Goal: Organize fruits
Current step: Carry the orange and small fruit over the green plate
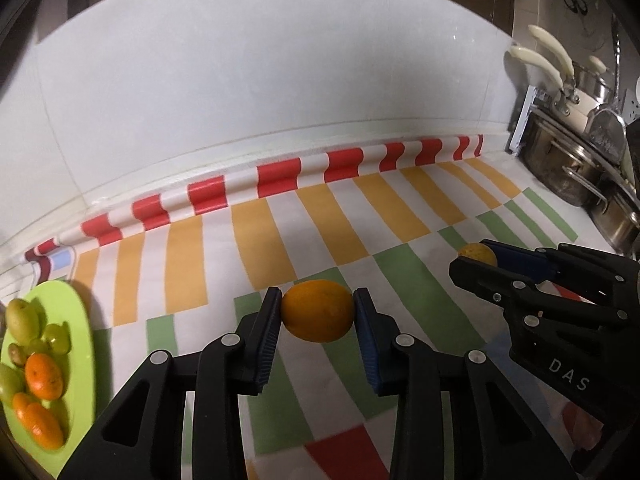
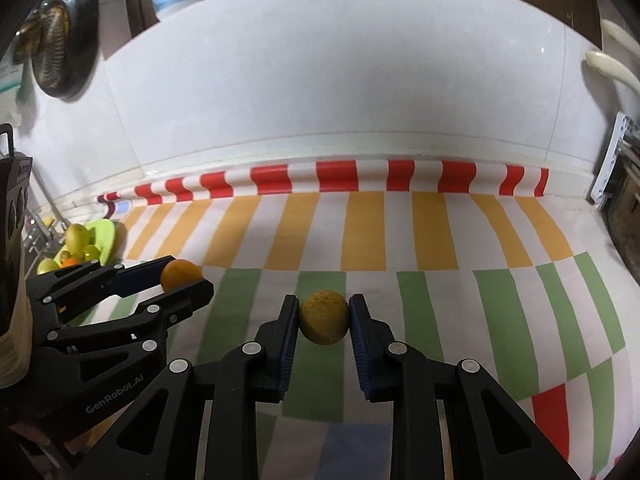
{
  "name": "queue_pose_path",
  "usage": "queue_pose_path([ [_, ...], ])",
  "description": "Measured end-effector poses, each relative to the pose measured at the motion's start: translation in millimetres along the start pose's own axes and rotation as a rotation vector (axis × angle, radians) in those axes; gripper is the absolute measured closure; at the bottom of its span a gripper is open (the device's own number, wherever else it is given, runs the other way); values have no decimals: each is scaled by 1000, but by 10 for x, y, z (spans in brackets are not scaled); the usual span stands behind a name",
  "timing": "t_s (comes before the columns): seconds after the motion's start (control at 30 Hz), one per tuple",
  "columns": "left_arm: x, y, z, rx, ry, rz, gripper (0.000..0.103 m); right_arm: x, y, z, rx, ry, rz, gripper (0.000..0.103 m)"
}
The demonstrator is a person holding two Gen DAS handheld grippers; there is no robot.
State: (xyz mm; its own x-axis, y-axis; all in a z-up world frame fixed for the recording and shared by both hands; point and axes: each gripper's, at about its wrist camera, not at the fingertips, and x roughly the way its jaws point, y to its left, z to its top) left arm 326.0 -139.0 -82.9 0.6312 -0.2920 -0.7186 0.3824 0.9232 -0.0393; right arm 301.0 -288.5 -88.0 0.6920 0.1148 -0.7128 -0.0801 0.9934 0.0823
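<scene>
My left gripper (image 1: 317, 312) is shut on an orange (image 1: 317, 311) and holds it above the striped cloth; the same pair shows at the left of the right wrist view, gripper (image 2: 182, 276) and orange (image 2: 180, 274). My right gripper (image 2: 324, 316) is shut on a dull yellow-brown round fruit (image 2: 324, 317); it also shows at the right of the left wrist view, gripper (image 1: 476, 258) and fruit (image 1: 477, 253). A green plate (image 1: 76, 320) at the far left holds several fruits: green pears, grapes, small oranges (image 1: 43, 374). The plate also shows in the right wrist view (image 2: 105, 236).
A striped cloth (image 1: 360, 220) in red, orange, green and white covers the counter up to the white tiled wall (image 1: 260, 80). Steel pots (image 1: 560, 168) with cream handles stand at the far right. A dark pan (image 2: 66, 40) hangs at the upper left.
</scene>
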Motion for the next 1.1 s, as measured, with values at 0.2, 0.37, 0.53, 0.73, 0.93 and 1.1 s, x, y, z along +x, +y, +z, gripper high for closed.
queue_pose_path([
  [0.2, -324, 31, -48, -26, -37, 16, 67, -251, 146, -12, -19, -30, 18, 76],
  [0.37, -588, 49, -112, -40, -64, 33, 67, -476, 286, -29, -42, -61, 39, 76],
  [0.53, -826, 71, -192, -58, -85, 48, 67, -674, 425, -70, -61, -84, 52, 76],
  [0.73, -1127, 119, -316, -71, -105, 67, 67, -859, 582, -127, -84, -97, 68, 76],
  [0.93, -1420, 209, -421, -93, -135, 98, 67, -1041, 784, -167, -109, -119, 87, 76],
  [1.1, -1646, 293, -502, -105, -159, 121, 67, -1170, 954, -204, -124, -138, 113, 76],
])
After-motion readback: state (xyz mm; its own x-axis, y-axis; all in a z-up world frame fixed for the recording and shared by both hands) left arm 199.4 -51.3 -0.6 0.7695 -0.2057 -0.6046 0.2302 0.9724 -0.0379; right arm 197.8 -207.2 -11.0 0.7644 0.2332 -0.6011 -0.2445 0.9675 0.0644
